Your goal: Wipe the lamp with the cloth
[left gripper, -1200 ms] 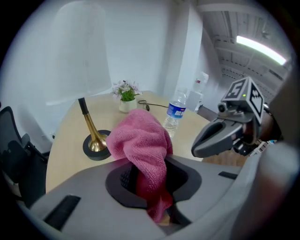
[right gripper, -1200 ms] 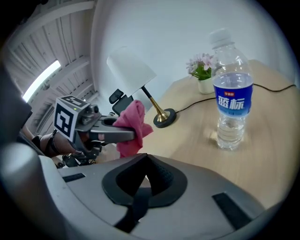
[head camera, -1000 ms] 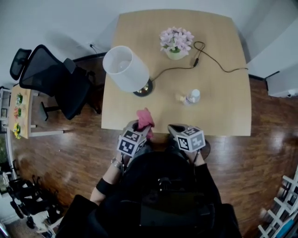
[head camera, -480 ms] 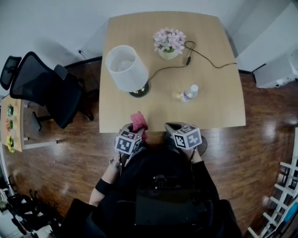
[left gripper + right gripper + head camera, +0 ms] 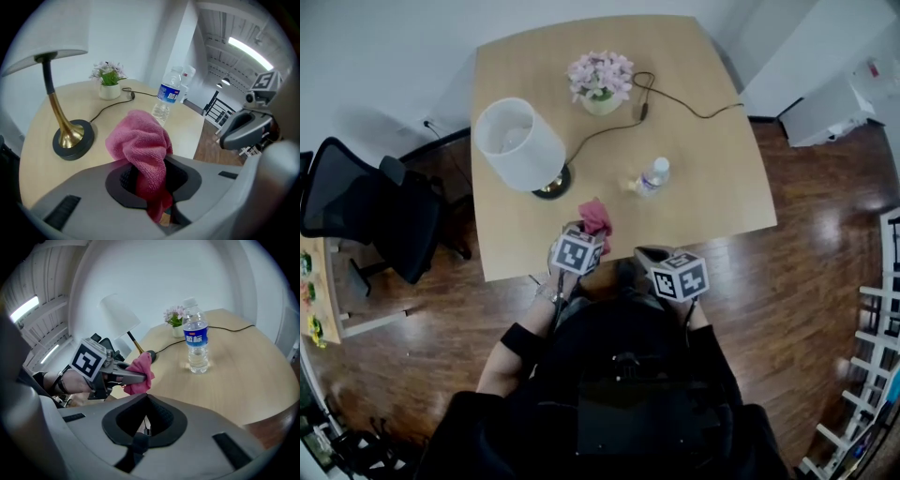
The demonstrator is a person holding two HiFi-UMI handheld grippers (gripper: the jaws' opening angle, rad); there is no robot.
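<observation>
Head view: I see the lamp (image 5: 520, 142) standing at the left of the wooden surface (image 5: 712, 187), its white shade above a dark round base. A pot of flowers (image 5: 600, 77) and a trailing cord lie behind it, and a water bottle (image 5: 653, 175) stands to its right. The left gripper (image 5: 592, 232) hangs over the near edge of the surface with the pink cloth (image 5: 596, 216) bunched at its tip, near the lamp base but apart from it. The right gripper (image 5: 649, 255) sits beside it at the same edge. Left gripper view: the jaws are clamped on the cloth, which bulges out ahead of them. The brass stem and base stand ahead to the left, untouched. Right gripper view: the jaws are closed together with nothing between them, pointing toward the bottle. Progress, as I judge it: the cloth is in hand, but it touches no part of the lamp, so all of the wiping is left to do. I would bring the cloth to the shade or stem next.
</observation>
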